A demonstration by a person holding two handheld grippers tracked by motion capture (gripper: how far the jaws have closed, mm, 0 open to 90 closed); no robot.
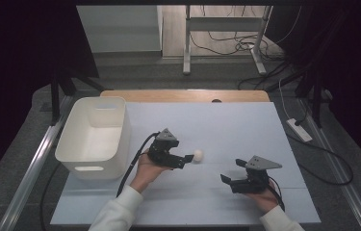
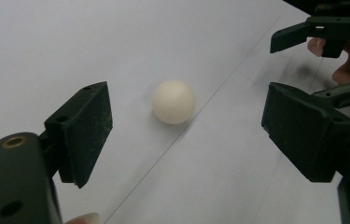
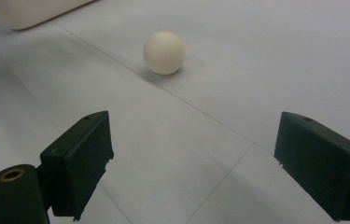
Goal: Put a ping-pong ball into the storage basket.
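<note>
A small cream ball rests on the pale sheet near the table's middle. My left gripper points right at it, open; in the left gripper view the ball lies just past the tips, between the two spread jaws of that gripper, touching neither. My right gripper sits lower right, open and holding nothing, aimed left toward the ball. In the right gripper view the ball lies well ahead of the spread jaws of the right gripper. The right gripper also appears far off in the left gripper view.
A white plastic bin with handle slots stands at the left of the sheet, beside my left hand; its wall edges the right gripper view. A wooden table edge runs along the back. Cables lie right of the table.
</note>
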